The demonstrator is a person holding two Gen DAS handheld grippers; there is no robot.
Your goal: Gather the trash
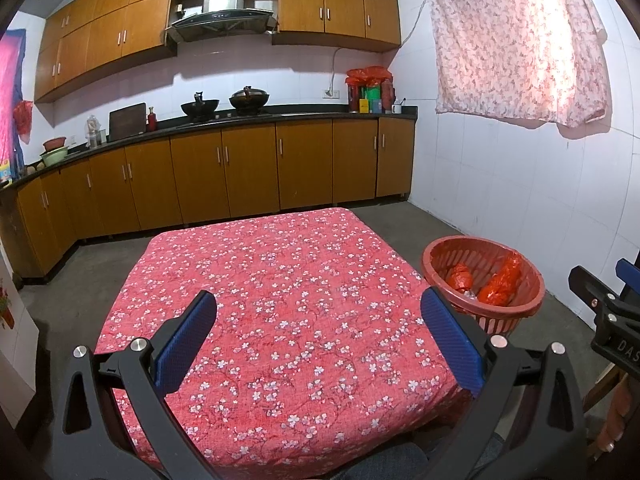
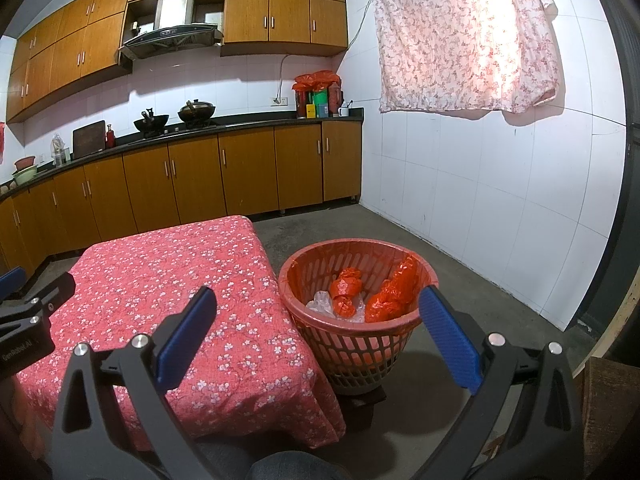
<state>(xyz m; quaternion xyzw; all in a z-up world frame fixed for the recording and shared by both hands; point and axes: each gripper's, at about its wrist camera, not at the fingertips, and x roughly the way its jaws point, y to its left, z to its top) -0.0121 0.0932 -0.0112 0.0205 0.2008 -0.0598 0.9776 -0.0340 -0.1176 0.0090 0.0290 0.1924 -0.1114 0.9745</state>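
A red slatted plastic basket (image 2: 356, 344) stands on the floor just right of the table (image 2: 160, 280), which wears a red floral cloth. Inside it lie crumpled red wrappers (image 2: 386, 296) and some clear plastic (image 2: 322, 302). The same basket (image 1: 484, 312) with red wrappers (image 1: 500, 280) shows at the right of the left wrist view. My left gripper (image 1: 318, 312) hovers open over the bare cloth (image 1: 280, 300). My right gripper (image 2: 318, 308) is open near the basket's front rim, holding nothing. Each gripper's edge shows in the other's view.
Wooden base cabinets (image 1: 248, 168) and a dark counter (image 1: 280, 114) with woks (image 1: 248, 98) run along the far wall. A floral curtain (image 2: 464, 36) hangs on the white tiled right wall. Grey concrete floor (image 2: 460, 280) surrounds the table. A person's knee shows at the bottom.
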